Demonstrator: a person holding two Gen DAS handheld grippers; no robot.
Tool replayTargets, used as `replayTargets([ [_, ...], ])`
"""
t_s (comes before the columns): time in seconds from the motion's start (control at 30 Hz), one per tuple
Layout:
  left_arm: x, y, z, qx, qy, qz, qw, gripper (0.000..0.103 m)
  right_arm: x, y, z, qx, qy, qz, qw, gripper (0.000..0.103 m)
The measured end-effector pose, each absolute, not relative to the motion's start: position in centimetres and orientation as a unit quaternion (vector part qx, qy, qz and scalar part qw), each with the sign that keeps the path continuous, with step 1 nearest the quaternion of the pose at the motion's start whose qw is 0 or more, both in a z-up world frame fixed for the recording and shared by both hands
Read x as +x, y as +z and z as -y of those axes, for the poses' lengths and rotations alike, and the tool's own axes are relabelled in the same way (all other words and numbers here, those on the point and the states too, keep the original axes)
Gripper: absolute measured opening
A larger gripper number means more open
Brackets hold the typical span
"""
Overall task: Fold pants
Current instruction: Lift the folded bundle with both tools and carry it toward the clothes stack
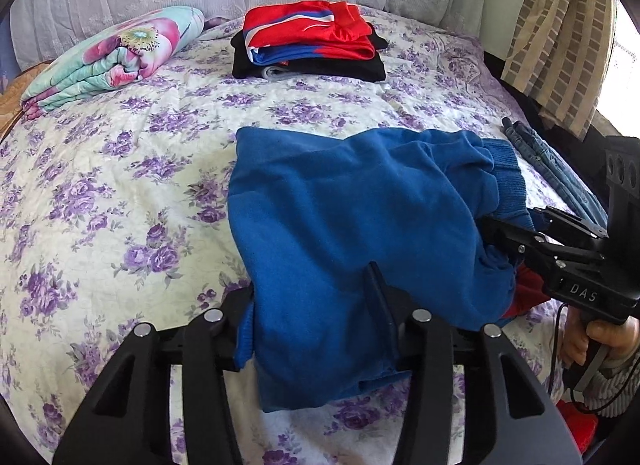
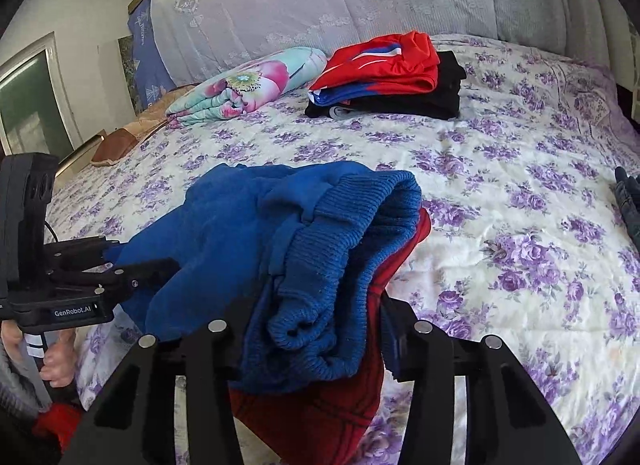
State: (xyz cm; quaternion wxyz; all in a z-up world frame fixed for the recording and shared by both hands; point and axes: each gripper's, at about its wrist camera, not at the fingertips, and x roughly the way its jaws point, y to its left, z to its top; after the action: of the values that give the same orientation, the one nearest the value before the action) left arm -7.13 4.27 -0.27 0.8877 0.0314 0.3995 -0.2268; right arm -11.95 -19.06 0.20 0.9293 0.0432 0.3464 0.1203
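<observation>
1. The pants are blue, with a ribbed knit band and a red lining or inner layer that shows in the right wrist view. They are bunched and lifted at their near end above the bed; the far part lies draped on the quilt.
2. Their long axis runs roughly between the two claws, from the left claw across to the right claw. Each end of the held span is already in a claw, so neither arm is nearer; the coming move, as I judge it, turns on carrying this held edge away over the part resting on the bed.
3. The left claw is closed down on a plain blue edge of the pants, cloth pinched between its fingers and hanging below them.
4. The right claw is closed on the ribbed band end, blue knit and red cloth gathered between its fingers.
5. Beyond the pants, toward the headboard, sits a stack of folded red, blue and black clothes, well apart from the pants.
6. Left of the stack lies a folded floral quilt.
7. Right of the pants, at the bed's edge, lie jeans, near but not clearly touching.
</observation>
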Motion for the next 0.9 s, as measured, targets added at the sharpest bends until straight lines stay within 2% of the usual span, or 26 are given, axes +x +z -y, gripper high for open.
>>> replayTargets([
  [0.03,-7.1,-0.1,-4.3,0.030,-0.224,-0.398,0.889,0.041,-12.1,0.4,18.8,0.036,0.118,-0.343,0.931,0.046],
  [0.1,-7.1,0.2,-4.5,0.029,-0.219,-0.395,0.892,0.027,-12.4,0.7,18.4,0.019,0.112,-0.337,0.935,0.045],
  [0.43,-7.3,0.0,-4.3,0.040,-0.209,-0.397,0.893,0.026,-13.6,2.1,16.9,-0.037,0.100,-0.312,0.944,0.042],
  [0.53,-7.2,-0.5,-5.0,0.023,-0.209,-0.402,0.891,0.030,-13.8,2.3,16.4,-0.051,0.097,-0.306,0.946,0.042],
  [0.67,-7.4,-0.9,-5.6,0.020,-0.186,-0.399,0.898,0.052,-13.9,2.4,16.1,-0.059,0.094,-0.305,0.946,0.042],
  [0.9,-6.8,-1.6,-6.5,-0.023,-0.196,-0.418,0.887,0.054,-13.8,2.4,16.1,-0.060,0.092,-0.305,0.946,0.042],
])
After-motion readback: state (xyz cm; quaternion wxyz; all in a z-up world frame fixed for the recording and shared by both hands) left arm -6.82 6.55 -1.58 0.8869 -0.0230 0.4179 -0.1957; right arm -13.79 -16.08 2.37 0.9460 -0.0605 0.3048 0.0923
